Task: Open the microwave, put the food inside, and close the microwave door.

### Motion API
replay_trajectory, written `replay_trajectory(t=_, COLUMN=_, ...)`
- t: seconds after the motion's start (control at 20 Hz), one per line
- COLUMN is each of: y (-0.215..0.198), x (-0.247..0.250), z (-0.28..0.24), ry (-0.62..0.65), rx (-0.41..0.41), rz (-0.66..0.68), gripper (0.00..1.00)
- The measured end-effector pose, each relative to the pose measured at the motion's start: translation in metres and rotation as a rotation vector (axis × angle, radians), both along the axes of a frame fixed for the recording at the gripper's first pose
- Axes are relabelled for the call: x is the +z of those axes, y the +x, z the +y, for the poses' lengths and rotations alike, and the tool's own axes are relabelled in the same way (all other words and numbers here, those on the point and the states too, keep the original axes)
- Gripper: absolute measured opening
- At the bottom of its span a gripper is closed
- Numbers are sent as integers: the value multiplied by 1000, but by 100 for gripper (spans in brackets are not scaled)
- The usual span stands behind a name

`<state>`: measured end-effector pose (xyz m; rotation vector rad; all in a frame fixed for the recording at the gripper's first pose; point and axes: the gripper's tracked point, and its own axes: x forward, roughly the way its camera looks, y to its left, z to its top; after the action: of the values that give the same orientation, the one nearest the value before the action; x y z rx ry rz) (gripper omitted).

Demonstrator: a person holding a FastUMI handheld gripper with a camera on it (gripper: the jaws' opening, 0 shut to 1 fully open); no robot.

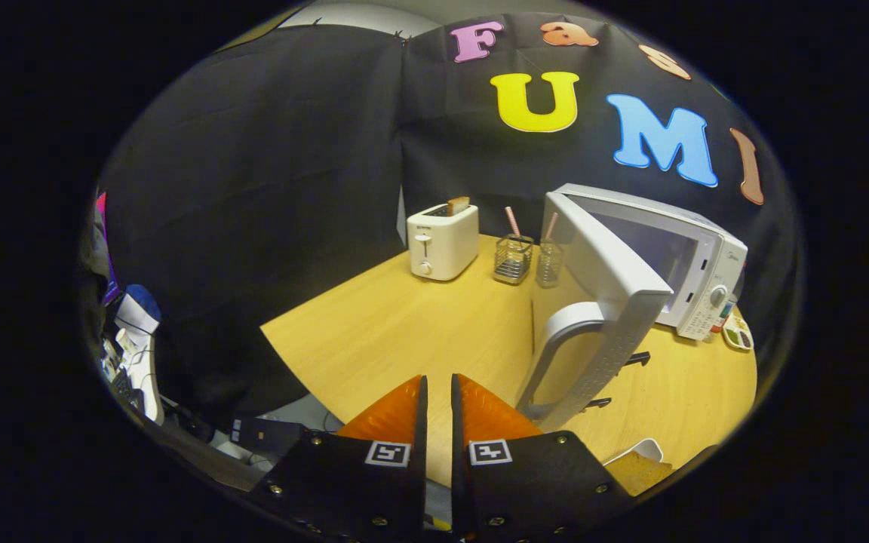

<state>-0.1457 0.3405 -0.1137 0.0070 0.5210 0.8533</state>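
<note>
Looking along my gripper (438,392), I see the orange wedge-shaped fingers (397,411) nearly together with only a thin slit between them, holding nothing above the pale wooden table (404,324). The boxy white microwave (676,256) stands ahead to the right, its smooth door (608,279) swung wide open with the curved handle (555,354) just beside my right finger. Food on a white plate (642,464) sits at the table's near edge right of the fingers; a glossy white toaster (442,241) stands well beyond.

A staged kitchen booth was shown. A wooden table (404,332) was hung round with black cloth (253,166). On it, a toaster (442,243) and microwave (676,264) were set.
</note>
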Motion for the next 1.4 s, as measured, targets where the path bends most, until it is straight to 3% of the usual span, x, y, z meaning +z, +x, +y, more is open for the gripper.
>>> replay_trajectory(t=0.1, y=-16, x=19, z=-1, ry=66, rx=58, rz=52, gripper=15)
replay_trajectory(t=0.2, y=-21, x=44, z=-15, ry=107, rx=85, rz=54, gripper=31)
replay_trajectory(t=0.25, y=-23, x=54, z=-22, ry=127, rx=92, rz=50, gripper=55)
replay_trajectory(t=0.3, y=-23, x=63, z=-31, ry=144, rx=89, rz=45, gripper=68)
replay_trajectory(t=0.35, y=-23, x=71, z=-42, ry=155, rx=81, rz=40, gripper=93)
replay_trajectory(t=0.4, y=-20, x=77, z=-52, ry=163, rx=67, rz=34, gripper=98)
replay_trajectory(t=0.65, y=4, x=91, z=-108, ry=177, rx=-25, rz=14, gripper=98)
replay_trajectory(t=0.95, y=36, x=71, z=-183, ry=142, rx=-163, rz=34, gripper=98)
replay_trajectory(t=1.4, y=59, x=-23, z=-254, ry=87, rx=-315, rz=251, gripper=99)
